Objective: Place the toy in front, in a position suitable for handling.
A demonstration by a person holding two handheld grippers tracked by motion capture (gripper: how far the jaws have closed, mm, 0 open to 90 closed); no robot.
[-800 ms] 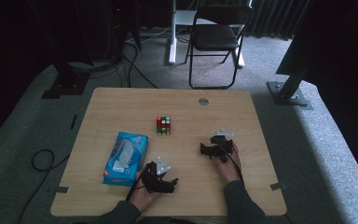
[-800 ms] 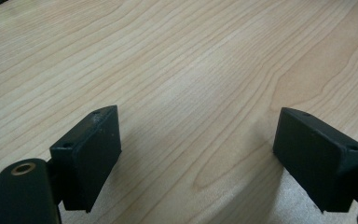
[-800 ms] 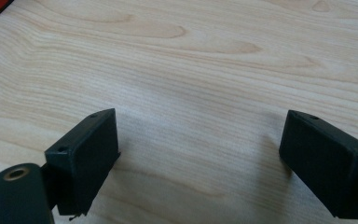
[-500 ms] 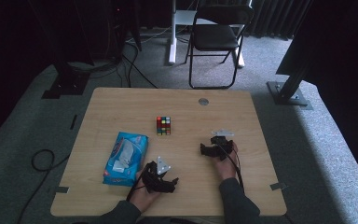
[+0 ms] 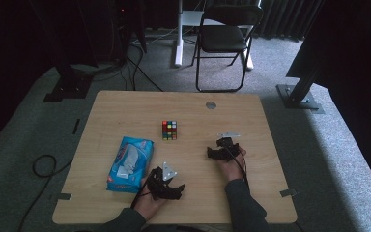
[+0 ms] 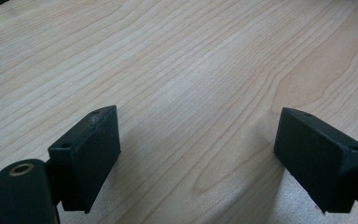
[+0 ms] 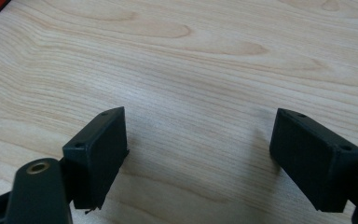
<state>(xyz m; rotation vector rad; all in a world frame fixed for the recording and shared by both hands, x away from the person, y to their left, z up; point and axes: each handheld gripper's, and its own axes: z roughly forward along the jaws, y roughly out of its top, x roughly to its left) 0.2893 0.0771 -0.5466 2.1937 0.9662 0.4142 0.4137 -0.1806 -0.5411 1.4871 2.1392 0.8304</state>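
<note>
Both tongs, left and right, gape empty on the pale wooden counter; a careless reach could knock the multicoloured puzzle cube or blue wipes packet.

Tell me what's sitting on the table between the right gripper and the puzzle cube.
Nothing: in the high view, bare wooden table runs from the right gripper to the puzzle cube. Its jaws stand open and empty.
</note>
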